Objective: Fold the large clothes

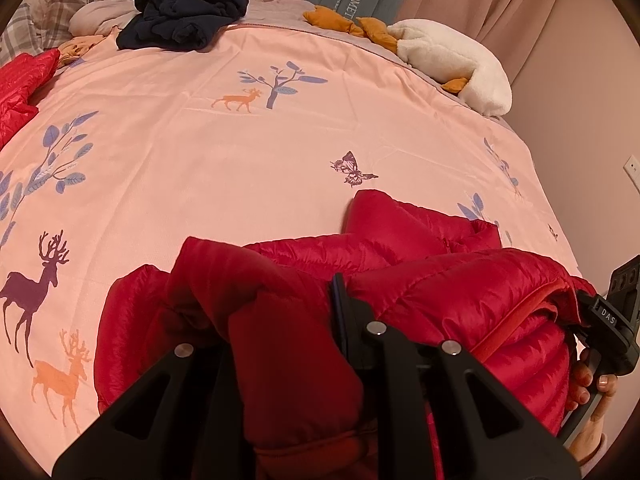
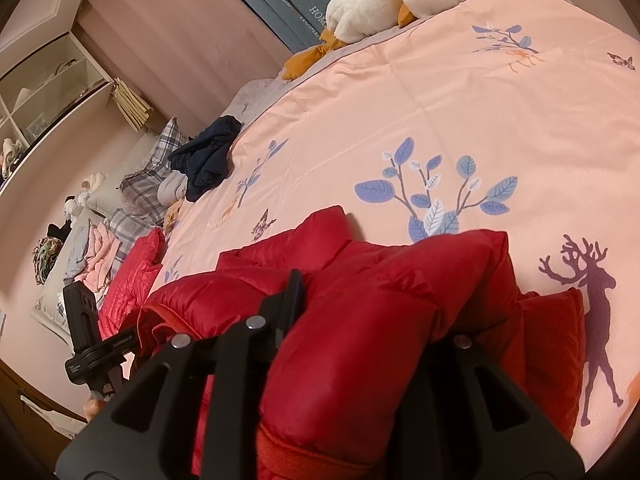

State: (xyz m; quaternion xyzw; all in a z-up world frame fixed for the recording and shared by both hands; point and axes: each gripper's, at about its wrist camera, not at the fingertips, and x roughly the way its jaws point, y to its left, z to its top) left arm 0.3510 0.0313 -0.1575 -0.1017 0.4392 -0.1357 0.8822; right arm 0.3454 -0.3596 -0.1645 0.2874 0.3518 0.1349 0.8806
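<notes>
- Red puffer jacket (image 1: pixel 420 280) sat bunched at the near edge of the pink bedspread (image 1: pixel 240 152).
- Left gripper (image 1: pixel 280 300) and right gripper (image 2: pixel 360 300) each pinched a thick fold, probably to lift and spread it.

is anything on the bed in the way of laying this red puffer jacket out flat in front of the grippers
Nothing visible does. The pink duvet ahead of the red puffer jacket is bare; the navy garment and white plush goose lie at its far edge.
</notes>
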